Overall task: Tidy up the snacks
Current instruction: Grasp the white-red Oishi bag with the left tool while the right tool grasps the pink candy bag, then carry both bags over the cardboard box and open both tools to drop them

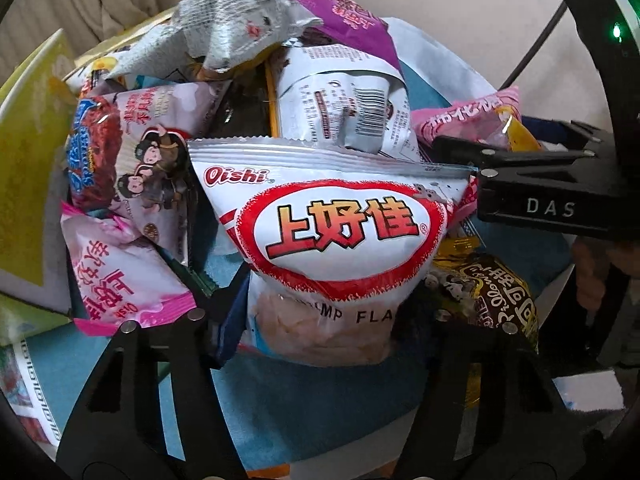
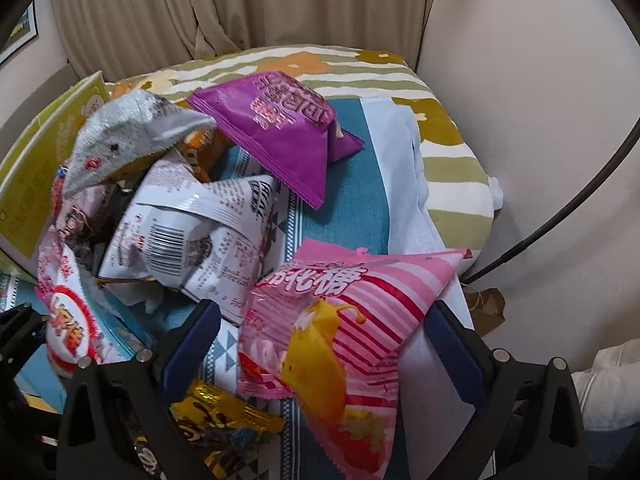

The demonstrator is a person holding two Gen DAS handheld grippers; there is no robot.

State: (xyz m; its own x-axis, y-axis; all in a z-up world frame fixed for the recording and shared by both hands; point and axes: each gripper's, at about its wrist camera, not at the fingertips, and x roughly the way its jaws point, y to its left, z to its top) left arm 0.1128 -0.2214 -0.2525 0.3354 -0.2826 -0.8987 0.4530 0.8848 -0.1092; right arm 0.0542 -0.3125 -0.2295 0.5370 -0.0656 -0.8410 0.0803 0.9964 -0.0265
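Left tongs (image 1: 320, 320) spread around Oishi bag (image 1: 340, 236); right tongs (image 2: 320, 344) spread around pink bag (image 2: 344, 332). Slick puffy bags may squirt out; pile (image 2: 168, 208) may topple.

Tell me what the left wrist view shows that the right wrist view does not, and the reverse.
Only the left wrist view shows the front of the white Oishi bag, the monkey-print bag and the right gripper entering from the side. Only the right wrist view shows the floral bedspread and the pink striped bag's front between the right gripper's open jaws. Both show the purple bag, the barcode bag and the grey bag.
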